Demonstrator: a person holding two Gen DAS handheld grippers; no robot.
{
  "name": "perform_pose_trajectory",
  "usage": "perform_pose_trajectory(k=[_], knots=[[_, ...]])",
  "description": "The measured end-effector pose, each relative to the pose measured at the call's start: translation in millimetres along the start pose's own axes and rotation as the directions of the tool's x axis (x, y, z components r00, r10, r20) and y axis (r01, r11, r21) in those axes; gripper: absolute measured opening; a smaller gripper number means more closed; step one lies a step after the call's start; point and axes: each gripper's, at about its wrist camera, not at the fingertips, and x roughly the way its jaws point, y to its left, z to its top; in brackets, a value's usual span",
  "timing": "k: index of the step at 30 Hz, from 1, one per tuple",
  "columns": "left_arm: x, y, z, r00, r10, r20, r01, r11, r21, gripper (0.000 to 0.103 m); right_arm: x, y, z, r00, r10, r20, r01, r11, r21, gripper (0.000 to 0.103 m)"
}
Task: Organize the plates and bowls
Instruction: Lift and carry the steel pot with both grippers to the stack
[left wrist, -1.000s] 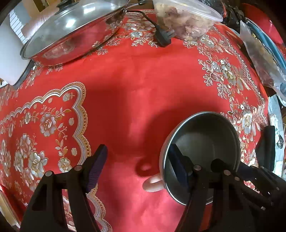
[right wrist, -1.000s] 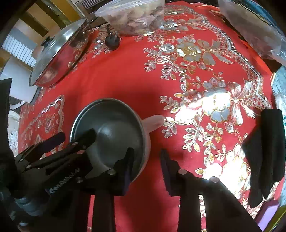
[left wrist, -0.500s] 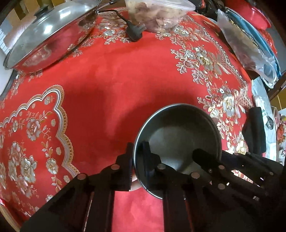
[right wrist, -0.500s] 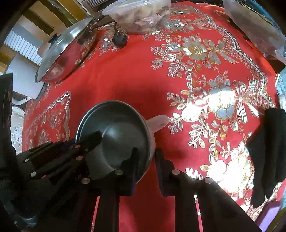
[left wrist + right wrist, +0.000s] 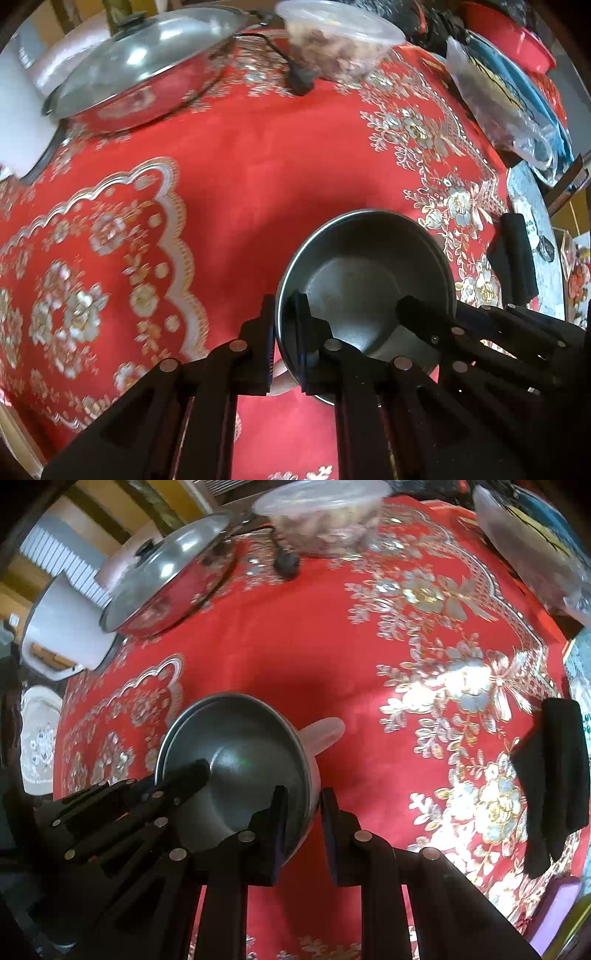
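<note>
At the far left of the tabletop [image 5: 258, 177], which we see covered in a red cloth with gold and silver flowers, a white pot [image 5: 62, 627] stands at the edge, and just beside it sits a steel pan under a glass lid [image 5: 144, 74]. A black plug [image 5: 301, 83] on its cord lies next to the pan, in front of a clear plastic tub of food [image 5: 340, 44]. Nearer to us, about the middle of the cloth, is the grey metal bowl [image 5: 365, 280], which sits inside a pale outer shell with a handle [image 5: 325, 733] jutting out to one side. Our left claw [image 5: 286, 332] is narrowed down on the bowl's near rim, one finger inside the wall and the other outside it, the rim pinched between them. Our right claw [image 5: 303, 821] grips the rim on the other side in the same way, its inner finger in the bowl and its outer finger beyond the shell, with a small gap showing there. Each wrist view shows the other claw reaching into the bowl. We cannot tell whether the bowl rests on the cloth or is lifted off it. Further right, a black folded cloth [image 5: 554, 775] lies on the flowered border. At the far right edge a clear plastic bag [image 5: 498, 110] lies over something blue, with a red dish [image 5: 506, 37] behind it.
</note>
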Motion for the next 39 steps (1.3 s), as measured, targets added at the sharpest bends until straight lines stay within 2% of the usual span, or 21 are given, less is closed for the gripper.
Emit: perform_pose_trajectory(k=[10, 21, 29, 39], knots=[[-36.6, 62.2, -29.8, 0.998, 0.041, 0.051, -0.034, 0.991, -0.131, 0.008, -8.6, 82.2, -14.2, 1.000, 0.023, 0.001, -0.023, 0.987, -0.160, 0.018], [-67.8, 151.0, -84.9, 0.992, 0.111, 0.064, -0.088, 0.953, -0.290, 0.008, -0.3, 189.9, -42.7, 0.998, 0.055, -0.037, -0.064, 0.936, -0.347, 0.018], [-76.7, 191.2, -119.9, 0.989, 0.139, 0.049, -0.112, 0.926, -0.360, 0.008, 11.2, 239.9, -68.3, 0.995, 0.058, -0.075, -0.085, 0.899, -0.429, 0.018], [-87.1, 218.8, -148.7, 0.987, 0.149, 0.054, -0.114, 0.903, -0.414, 0.008, 14.9, 274.2, -88.9, 0.994, 0.054, -0.095, -0.094, 0.869, -0.485, 0.018]])
